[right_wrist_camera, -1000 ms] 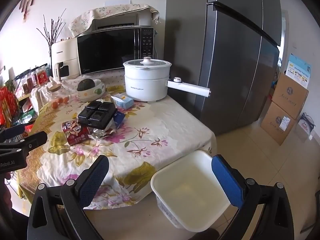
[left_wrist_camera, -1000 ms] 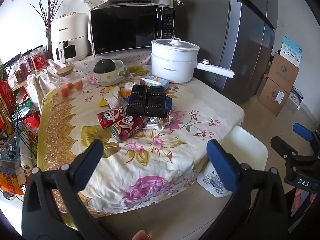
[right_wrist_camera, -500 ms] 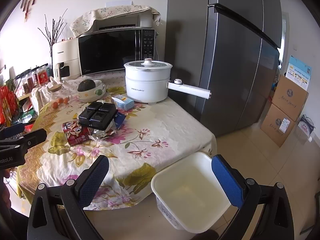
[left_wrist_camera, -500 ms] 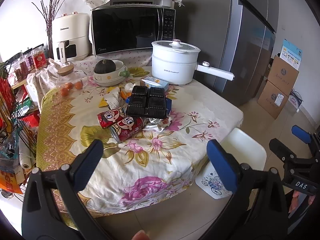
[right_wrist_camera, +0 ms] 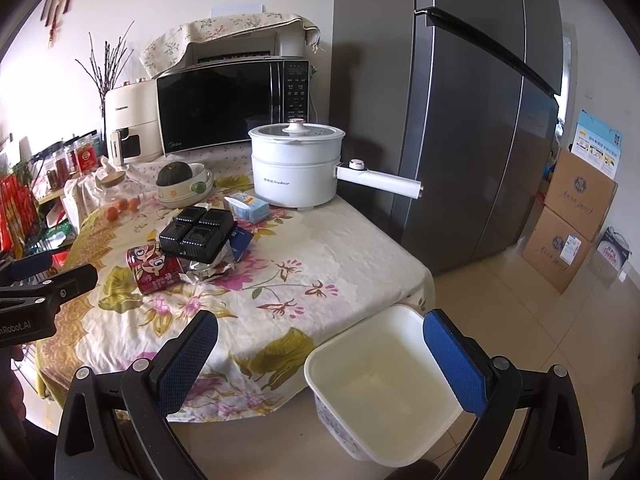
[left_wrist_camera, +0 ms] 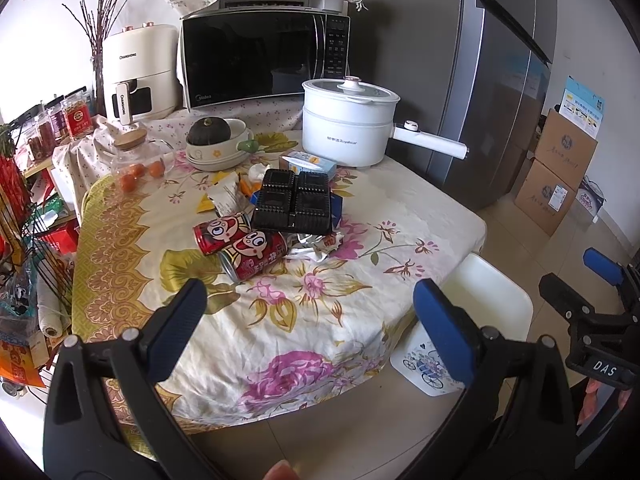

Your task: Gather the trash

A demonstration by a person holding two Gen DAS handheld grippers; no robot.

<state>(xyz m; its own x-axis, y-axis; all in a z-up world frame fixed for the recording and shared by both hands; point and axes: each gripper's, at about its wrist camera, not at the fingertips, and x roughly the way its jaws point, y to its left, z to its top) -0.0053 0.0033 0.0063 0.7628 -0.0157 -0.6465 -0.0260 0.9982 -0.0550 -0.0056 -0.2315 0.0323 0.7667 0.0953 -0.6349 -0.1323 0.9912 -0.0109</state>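
Observation:
Trash lies mid-table on the floral cloth: two red cartoon cans [left_wrist_camera: 244,246] [right_wrist_camera: 154,268] on their sides, a black plastic tray [left_wrist_camera: 294,203] [right_wrist_camera: 197,234], crumpled foil [left_wrist_camera: 316,243] [right_wrist_camera: 208,266], a small blue-white carton [left_wrist_camera: 307,163] [right_wrist_camera: 247,207] and torn wrappers [left_wrist_camera: 226,196]. A white bin [left_wrist_camera: 490,296] [right_wrist_camera: 384,384] stands on the floor at the table's near right corner. My left gripper [left_wrist_camera: 310,312] hangs open short of the table's near edge. My right gripper [right_wrist_camera: 320,354] is open above the bin's left rim. Both are empty.
A white electric pot [left_wrist_camera: 346,122] [right_wrist_camera: 296,168] with a long handle, a bowl holding a squash [left_wrist_camera: 216,142], a glass jar [left_wrist_camera: 136,160], a microwave [left_wrist_camera: 264,60] and an air fryer [left_wrist_camera: 138,72] fill the table's back. A grey fridge [right_wrist_camera: 460,120] and cardboard boxes [right_wrist_camera: 572,216] stand right; a wire rack [left_wrist_camera: 24,216] stands left.
Both views have drifted slightly closer to the table and a little lower. Nothing on the table has moved, and both grippers stay open.

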